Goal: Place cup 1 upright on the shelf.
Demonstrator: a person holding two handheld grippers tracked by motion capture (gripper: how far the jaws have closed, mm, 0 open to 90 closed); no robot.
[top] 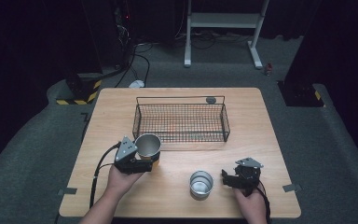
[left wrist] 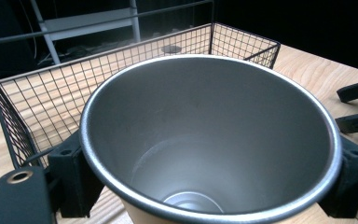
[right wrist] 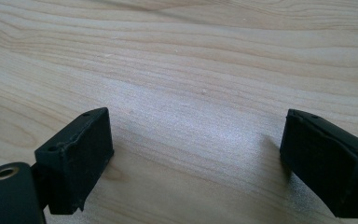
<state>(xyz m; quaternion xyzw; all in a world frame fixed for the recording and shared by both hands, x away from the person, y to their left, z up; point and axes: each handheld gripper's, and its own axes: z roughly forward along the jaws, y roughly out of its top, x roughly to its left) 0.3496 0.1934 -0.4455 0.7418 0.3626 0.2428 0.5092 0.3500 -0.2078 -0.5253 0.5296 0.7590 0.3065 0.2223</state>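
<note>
My left gripper (top: 142,161) clamps a smooth, tapered steel cup (top: 148,145) near the black wire basket (top: 181,122), its axis upright and its mouth upward. My right gripper (top: 230,179) rests wide open and empty above the pale wood-grain desk (top: 261,126), beside a second, shorter steel cup (top: 201,183).

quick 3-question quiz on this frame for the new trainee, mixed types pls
1. True or false: the left gripper is shut on a metal cup.
2. Where does the second cup stand? A) inside the wire basket B) on the table, beside the right gripper C) between the right gripper's jaws
3. Fill in: in the right gripper view the jaws stand apart with nothing but bare ____ between them.

Key: 1 true; 2 B; 3 table.
</note>
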